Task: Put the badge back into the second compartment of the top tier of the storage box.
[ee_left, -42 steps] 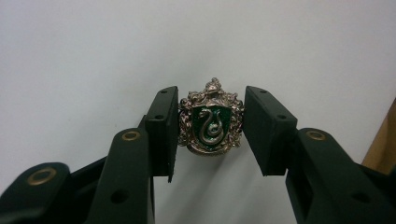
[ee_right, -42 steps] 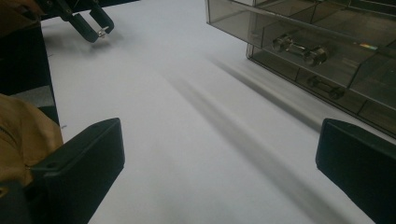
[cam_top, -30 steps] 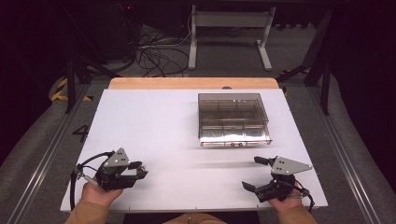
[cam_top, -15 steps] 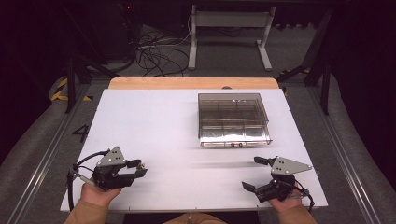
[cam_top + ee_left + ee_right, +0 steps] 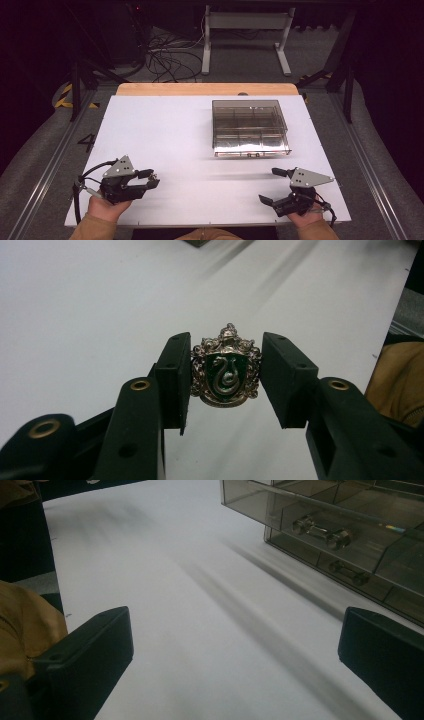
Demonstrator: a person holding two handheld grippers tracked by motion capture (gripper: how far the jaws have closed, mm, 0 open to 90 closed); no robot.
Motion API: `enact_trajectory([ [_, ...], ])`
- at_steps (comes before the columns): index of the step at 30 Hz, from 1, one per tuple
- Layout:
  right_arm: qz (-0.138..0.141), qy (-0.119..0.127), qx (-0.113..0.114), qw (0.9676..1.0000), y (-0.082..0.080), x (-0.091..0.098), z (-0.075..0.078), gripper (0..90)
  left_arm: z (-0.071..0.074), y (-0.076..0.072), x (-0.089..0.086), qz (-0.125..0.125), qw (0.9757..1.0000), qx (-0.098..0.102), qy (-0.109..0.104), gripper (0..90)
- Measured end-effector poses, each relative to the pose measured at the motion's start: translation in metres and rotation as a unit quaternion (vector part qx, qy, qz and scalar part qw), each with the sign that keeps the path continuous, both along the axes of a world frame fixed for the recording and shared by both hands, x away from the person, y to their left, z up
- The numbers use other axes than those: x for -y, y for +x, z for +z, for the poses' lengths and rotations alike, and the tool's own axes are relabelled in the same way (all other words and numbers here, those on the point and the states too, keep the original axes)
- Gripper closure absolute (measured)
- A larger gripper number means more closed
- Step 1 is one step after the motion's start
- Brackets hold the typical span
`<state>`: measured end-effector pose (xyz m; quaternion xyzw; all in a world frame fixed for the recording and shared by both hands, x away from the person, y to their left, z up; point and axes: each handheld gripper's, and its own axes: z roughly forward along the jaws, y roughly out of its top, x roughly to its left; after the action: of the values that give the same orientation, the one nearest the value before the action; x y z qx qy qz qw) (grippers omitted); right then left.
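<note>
Crest badge (image 5: 226, 371) (snake, green) gripped in left claw (image 5: 226, 377); right claw (image 5: 235, 645) wide open, empty.

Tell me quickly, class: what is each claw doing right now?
Left claw: closed on a crest badge with a green snake shield.
Right claw: open, holding nothing, over the white table.

We can read one mark only: a dark number 4 (image 5: 86, 142) on the grey floor strip just left of the white table (image 5: 165, 130). The crest badge (image 5: 226, 367) between the left gripper's (image 5: 226, 377) jaws bears a snake emblem, no letters.
</note>
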<state>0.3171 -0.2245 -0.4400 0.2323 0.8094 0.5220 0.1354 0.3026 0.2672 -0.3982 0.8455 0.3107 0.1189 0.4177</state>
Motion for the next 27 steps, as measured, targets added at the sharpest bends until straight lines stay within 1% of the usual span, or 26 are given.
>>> enact_trajectory([
  [5, 0.001, 0.000, 0.000, 1.0000, 0.000, 0.000, 0.000, 1.8, 0.006, 0.003, 0.007, -0.005, 1.0000, 0.004, -0.003, 57.2],
  [6, 0.000, 0.000, 0.000, 1.0000, 0.000, 0.000, 0.000, 1.8, 0.007, 0.003, 0.009, -0.007, 0.9999, 0.001, -0.007, 57.2],
  [8, 0.000, 0.000, -0.001, 1.0000, 0.000, 0.000, 0.000, 1.8, 0.010, 0.005, 0.012, -0.012, 0.9999, 0.003, -0.007, 57.2],
  [15, 0.001, -0.001, -0.002, 1.0000, 0.001, 0.000, 0.000, 1.8, 0.021, 0.014, 0.029, -0.031, 0.9994, 0.011, -0.011, 57.2],
  [20, 0.002, 0.000, -0.002, 1.0000, 0.001, 0.000, -0.001, 1.8, 0.028, 0.019, 0.042, -0.045, 0.9988, 0.013, -0.015, 57.2],
  [22, 0.002, 0.000, -0.002, 1.0000, 0.001, 0.000, -0.001, 1.8, 0.031, 0.022, 0.047, -0.049, 0.9985, 0.017, -0.014, 57.2],
  [23, 0.002, 0.000, -0.002, 1.0000, 0.001, 0.000, -0.001, 1.8, 0.032, 0.023, 0.049, -0.050, 0.9985, 0.016, -0.017, 57.1],
  [27, 0.002, 0.001, -0.002, 1.0000, 0.001, 0.000, -0.001, 1.8, 0.037, 0.027, 0.057, -0.057, 0.9980, 0.018, -0.019, 57.2],
])
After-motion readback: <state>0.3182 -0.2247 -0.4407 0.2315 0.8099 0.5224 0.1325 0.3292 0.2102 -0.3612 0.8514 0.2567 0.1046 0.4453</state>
